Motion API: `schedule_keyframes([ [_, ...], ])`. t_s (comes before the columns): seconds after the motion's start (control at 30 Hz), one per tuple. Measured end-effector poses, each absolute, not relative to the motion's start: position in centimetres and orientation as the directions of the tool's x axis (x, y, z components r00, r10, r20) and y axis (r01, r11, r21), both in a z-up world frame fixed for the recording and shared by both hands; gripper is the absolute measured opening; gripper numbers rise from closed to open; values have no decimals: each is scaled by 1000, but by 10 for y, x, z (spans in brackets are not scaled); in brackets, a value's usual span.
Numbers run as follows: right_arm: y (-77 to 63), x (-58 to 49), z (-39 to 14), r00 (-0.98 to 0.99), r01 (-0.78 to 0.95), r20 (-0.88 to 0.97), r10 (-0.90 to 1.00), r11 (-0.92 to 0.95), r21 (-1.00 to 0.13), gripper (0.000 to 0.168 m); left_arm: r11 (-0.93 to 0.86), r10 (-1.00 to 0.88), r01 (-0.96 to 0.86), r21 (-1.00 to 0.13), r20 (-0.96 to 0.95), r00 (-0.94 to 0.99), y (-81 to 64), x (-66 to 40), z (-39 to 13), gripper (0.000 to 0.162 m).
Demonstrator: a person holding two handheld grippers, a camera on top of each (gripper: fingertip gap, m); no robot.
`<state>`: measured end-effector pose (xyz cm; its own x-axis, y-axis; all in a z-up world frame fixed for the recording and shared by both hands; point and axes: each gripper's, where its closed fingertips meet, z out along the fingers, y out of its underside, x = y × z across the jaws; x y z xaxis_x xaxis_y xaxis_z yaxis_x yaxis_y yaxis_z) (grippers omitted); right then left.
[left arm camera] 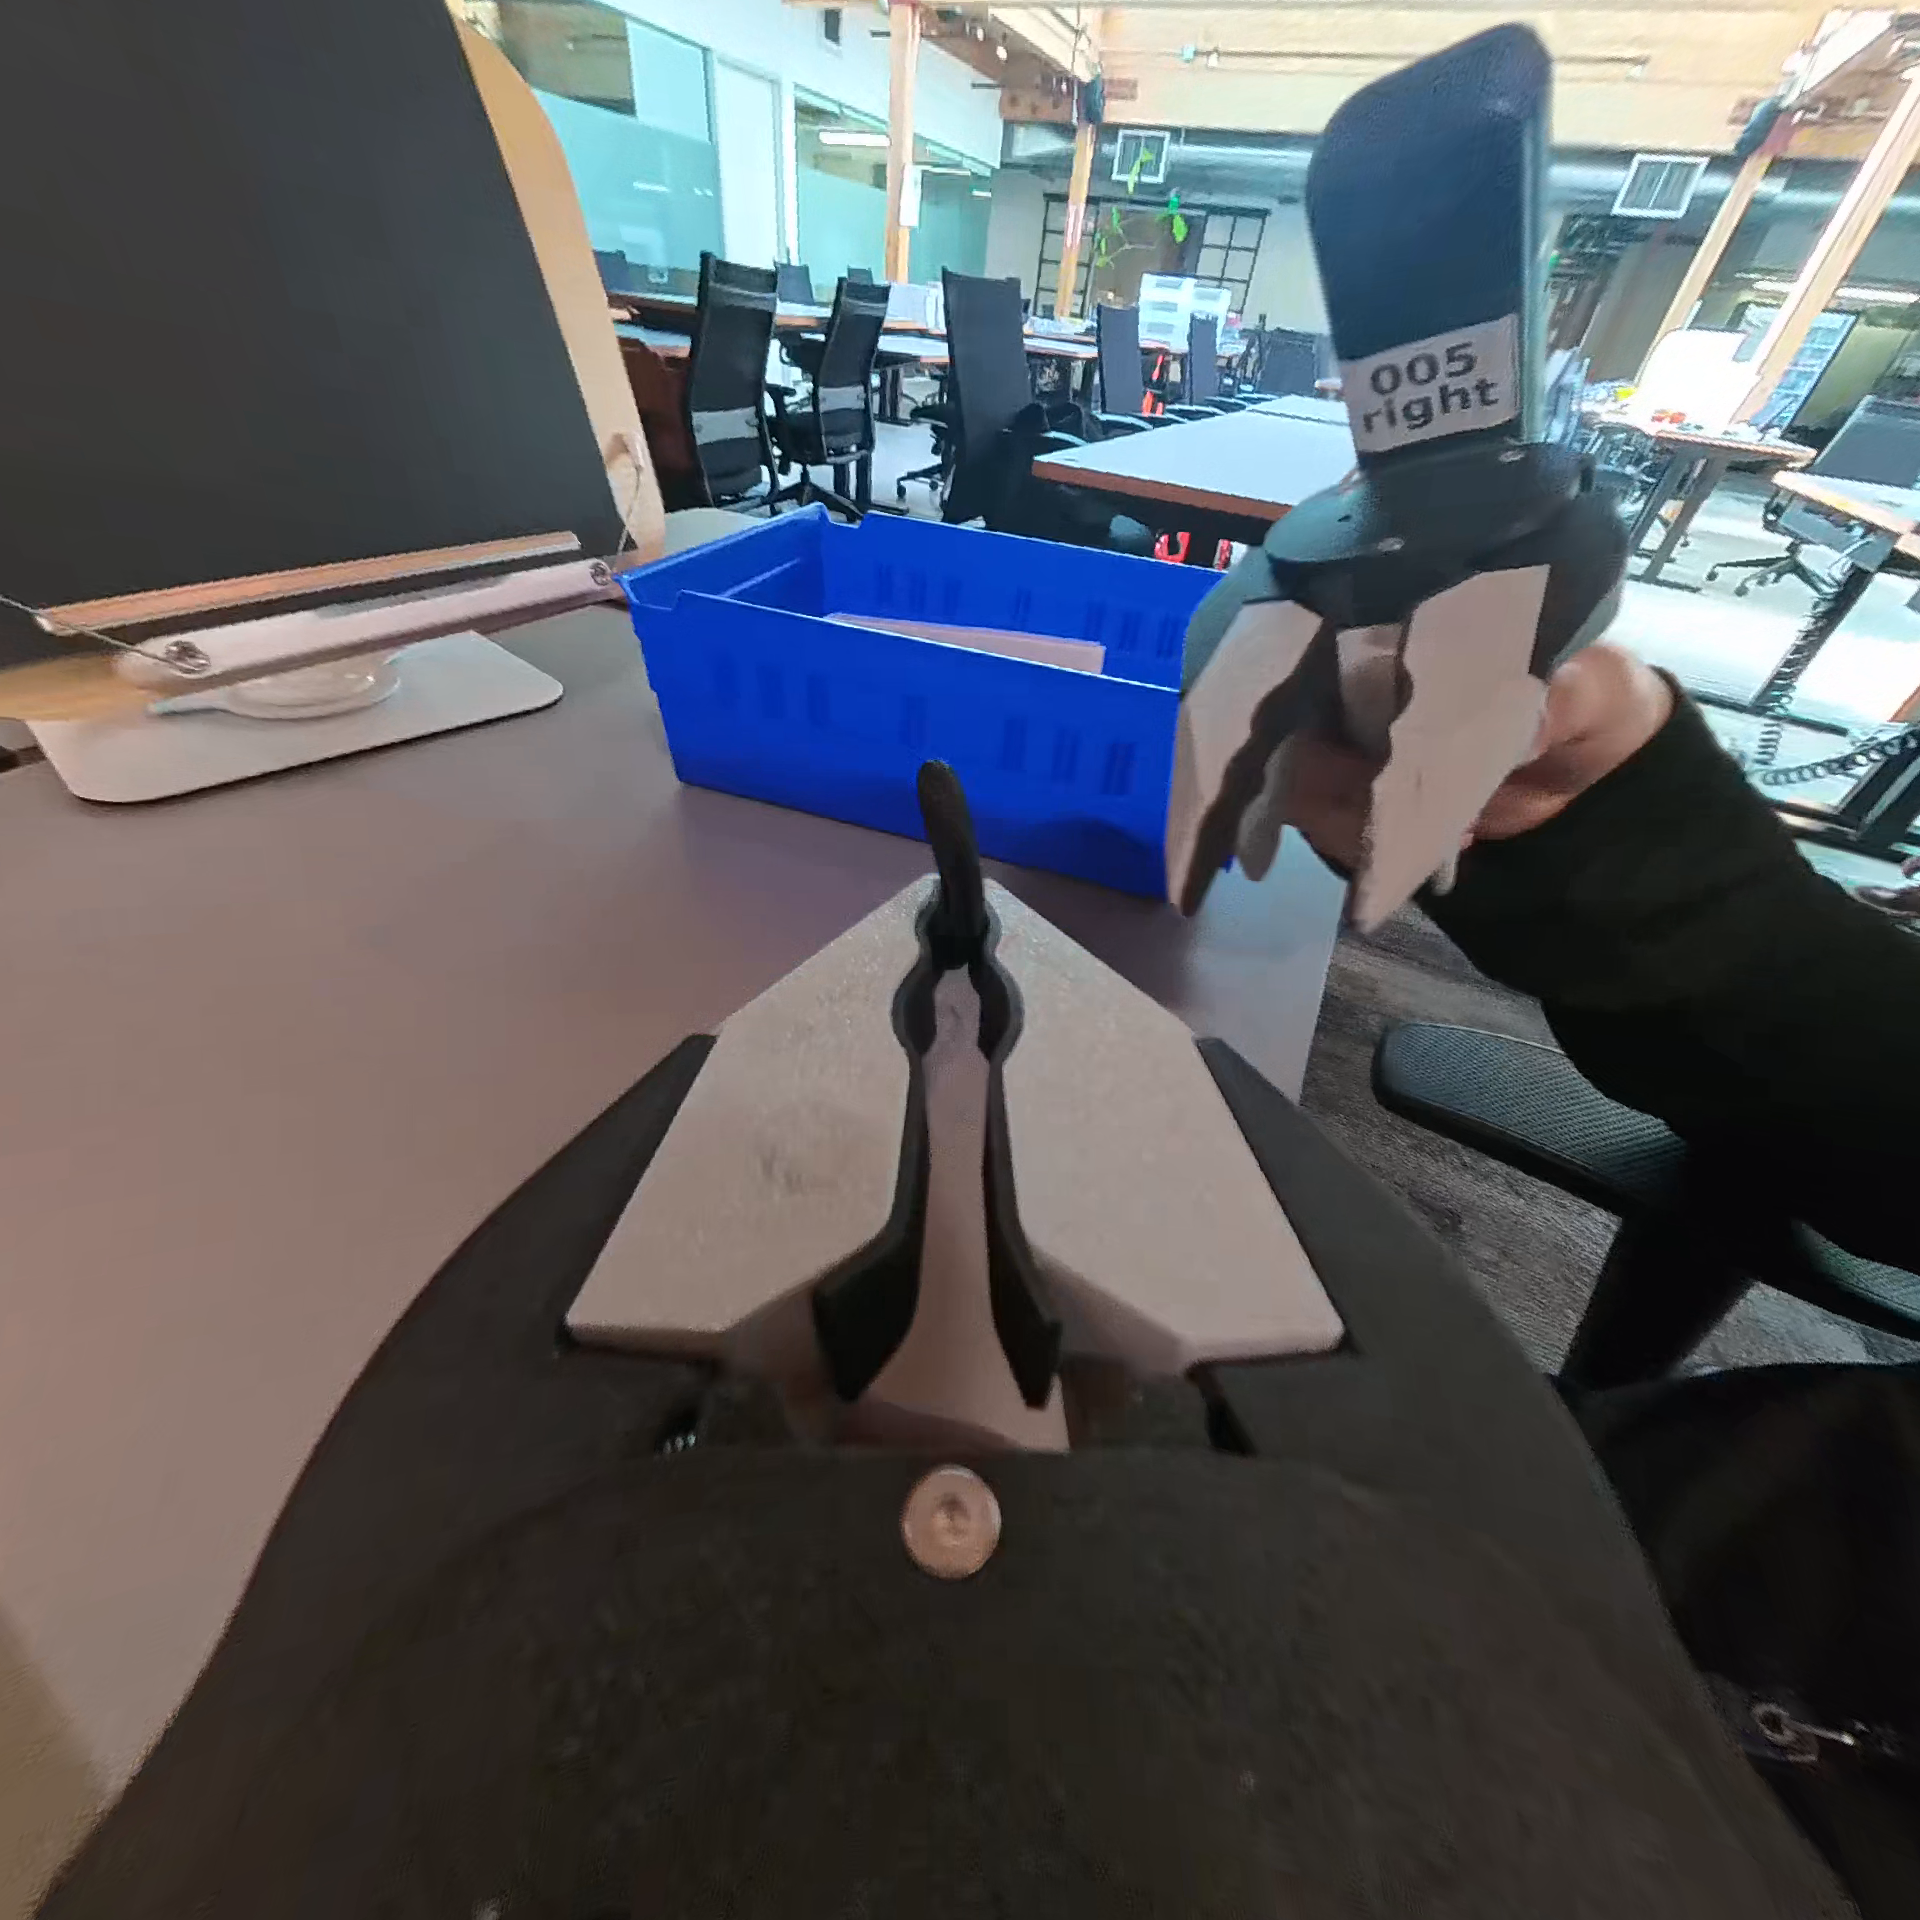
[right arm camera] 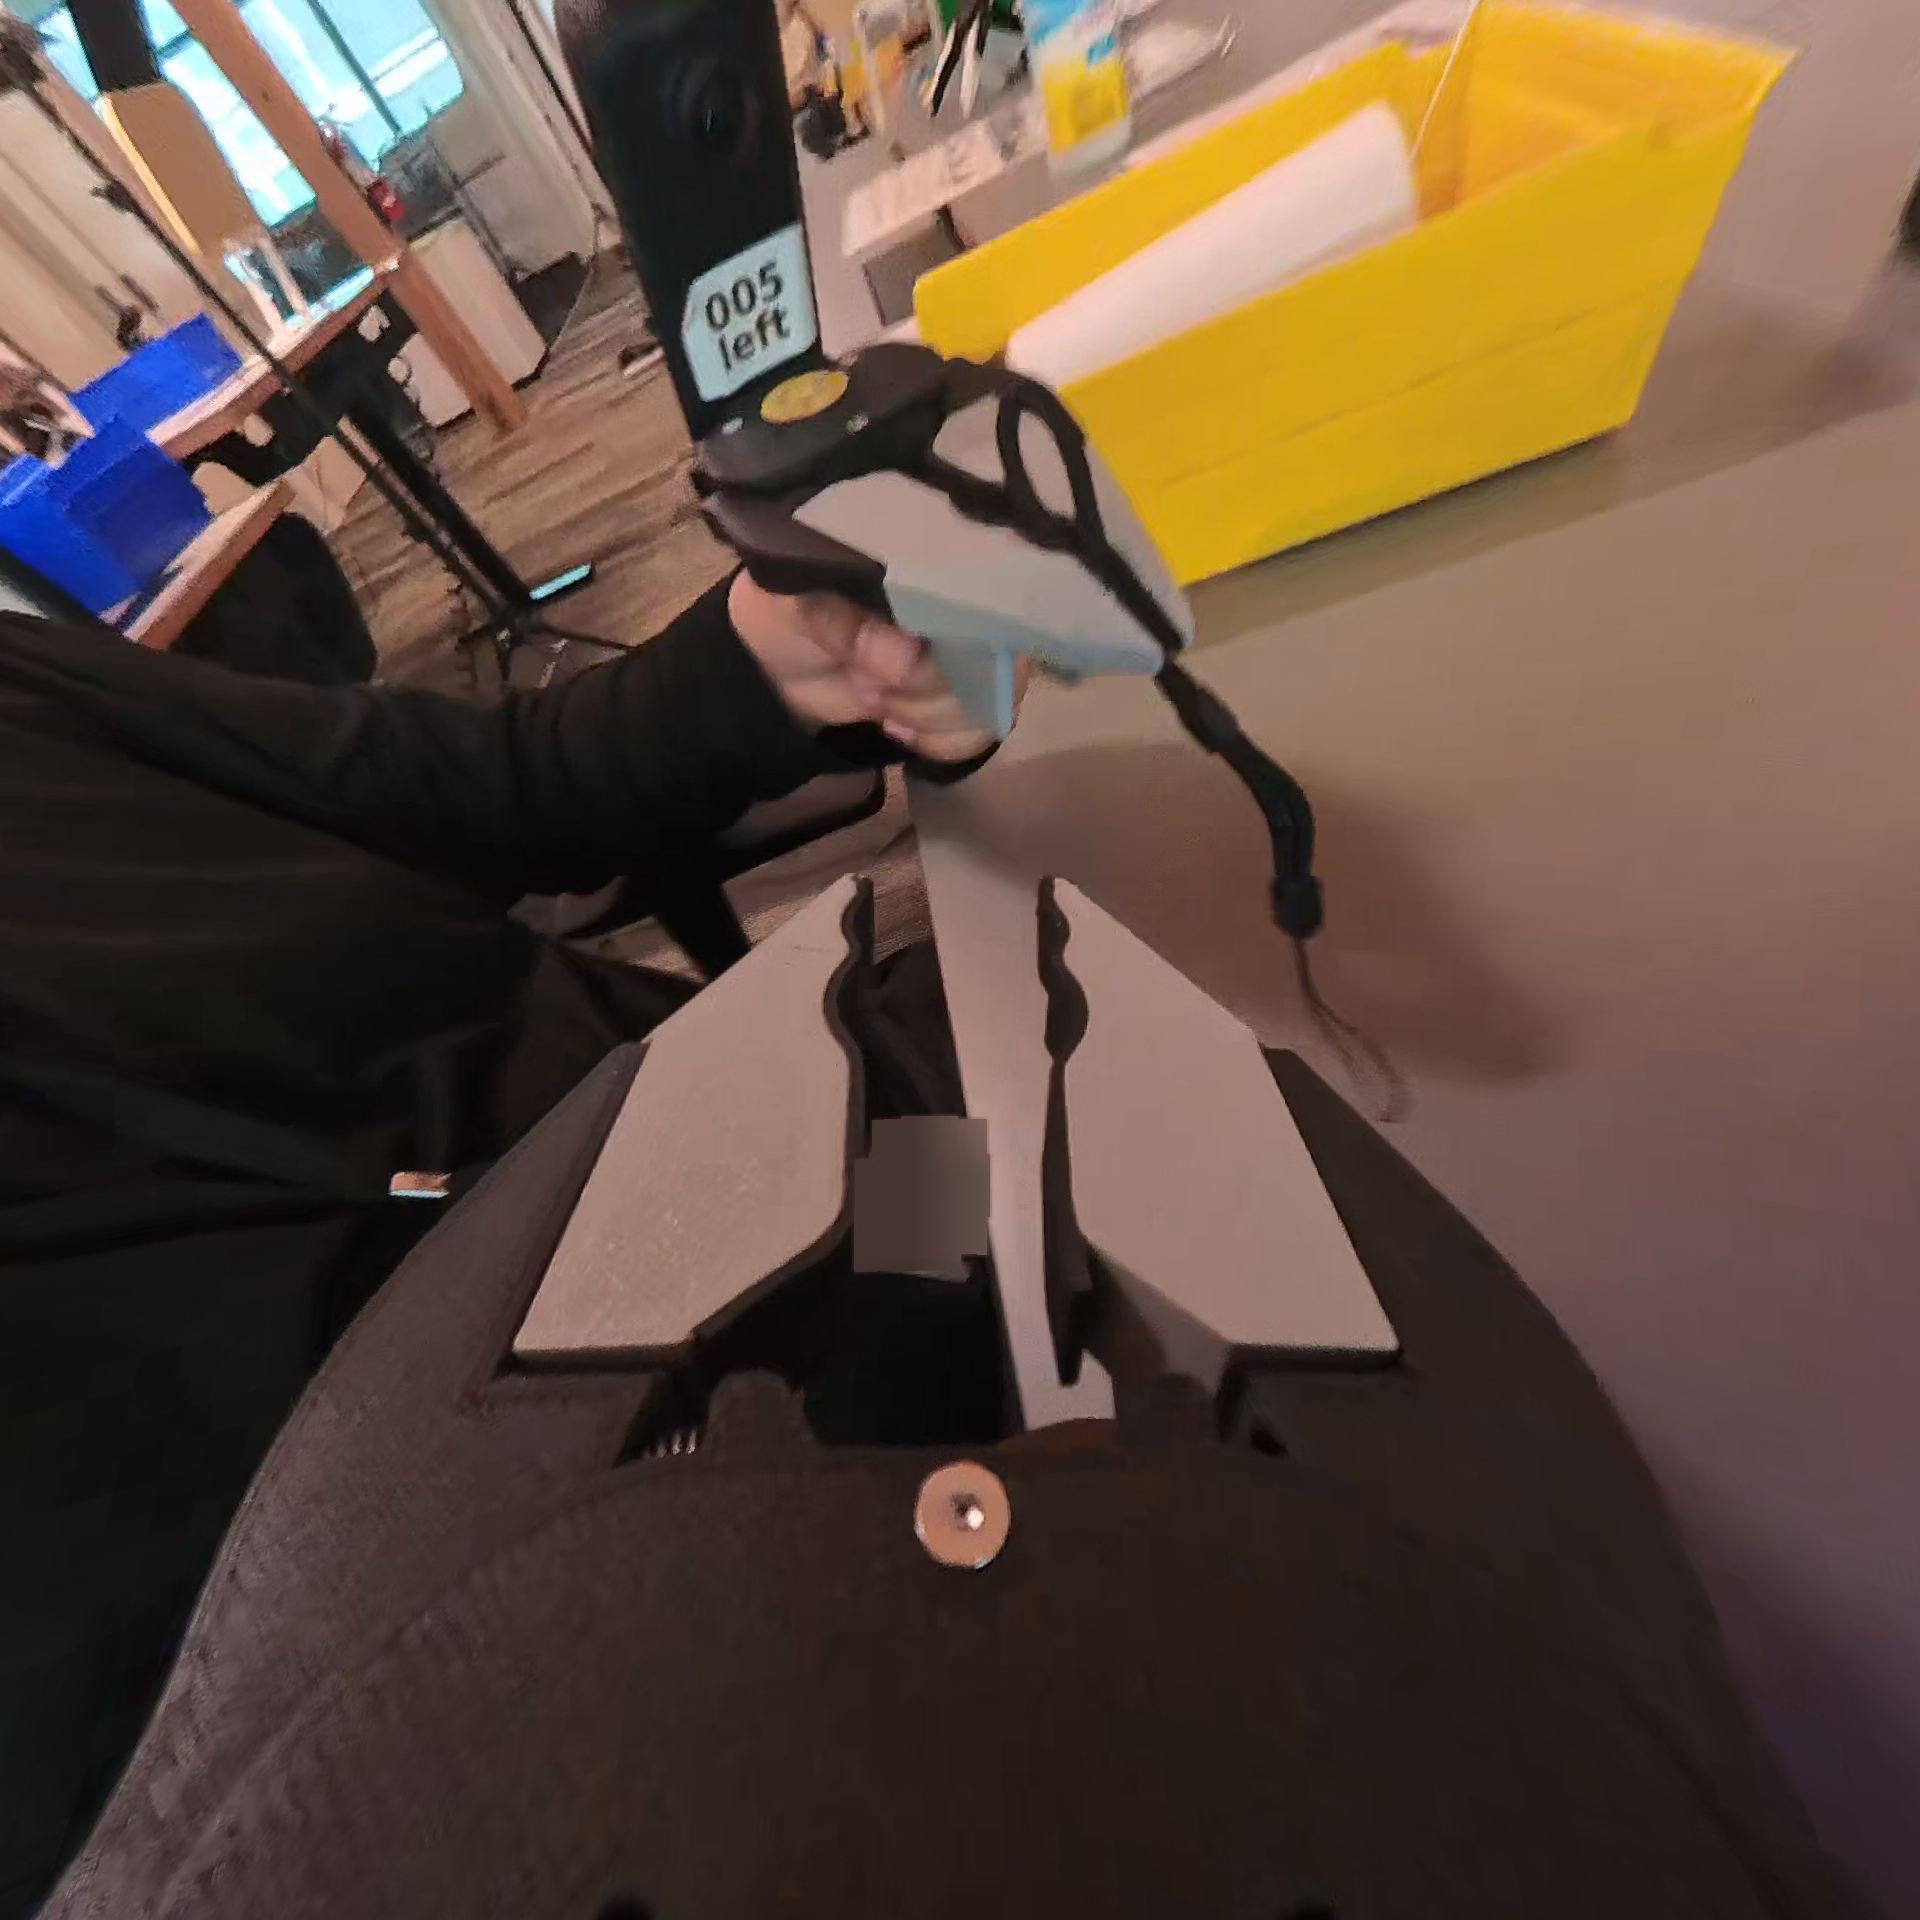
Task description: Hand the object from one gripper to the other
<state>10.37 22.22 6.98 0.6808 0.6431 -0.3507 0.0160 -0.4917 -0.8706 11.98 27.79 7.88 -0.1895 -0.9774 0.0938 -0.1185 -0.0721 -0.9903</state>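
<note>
While left tool (left arm camera: pixel 951 930) pinches black cord (left arm camera: pixel 948 831), right tool (left arm camera: pixel 1288 894) gapes beside.

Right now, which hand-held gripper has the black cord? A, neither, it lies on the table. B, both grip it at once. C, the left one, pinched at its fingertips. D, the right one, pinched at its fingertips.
C: the left hand-held gripper is shut on the black cord, which dangles from it in the right wrist view, while the right hand-held gripper stands open and empty.
</note>
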Motion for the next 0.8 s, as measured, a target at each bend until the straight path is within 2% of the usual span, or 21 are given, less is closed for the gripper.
schedule_keyframes([
  [0.2,245,110,62,801,169,-88,593,-364,-916,37,-68,-958,-169,-983,112,-263,257,118,74,0],
  [0.33,252,107,50,807,278,33,589,-330,-902,33,-192,-905,-166,-967,240,-350,245,114,83,0],
  [0.37,252,106,47,804,285,32,594,-337,-897,29,-228,-886,-173,-958,278,-370,243,114,85,0],
  [0.4,251,106,46,801,284,25,598,-344,-895,11,-246,-877,-178,-953,297,-377,243,114,85,0],
  [0.43,250,107,47,799,276,14,601,-346,-897,1,-241,-886,-174,-955,290,-361,246,115,83,0],
  [0.53,248,116,55,806,194,-61,589,-359,-913,1,-183,-927,-171,-968,228,-298,260,118,75,2],
  [0.6,247,123,62,808,121,-127,575,-373,-920,0,-148,-954,-160,-976,184,-236,269,120,73,14],
  [0.7,248,144,67,838,32,-189,512,-392,-919,0,3,-991,-190,-982,23,-135,283,120,66,35],
  [0.8,246,158,66,858,29,-188,479,-410,-912,0,191,-980,-215,-958,-174,-95,283,118,64,40],
])
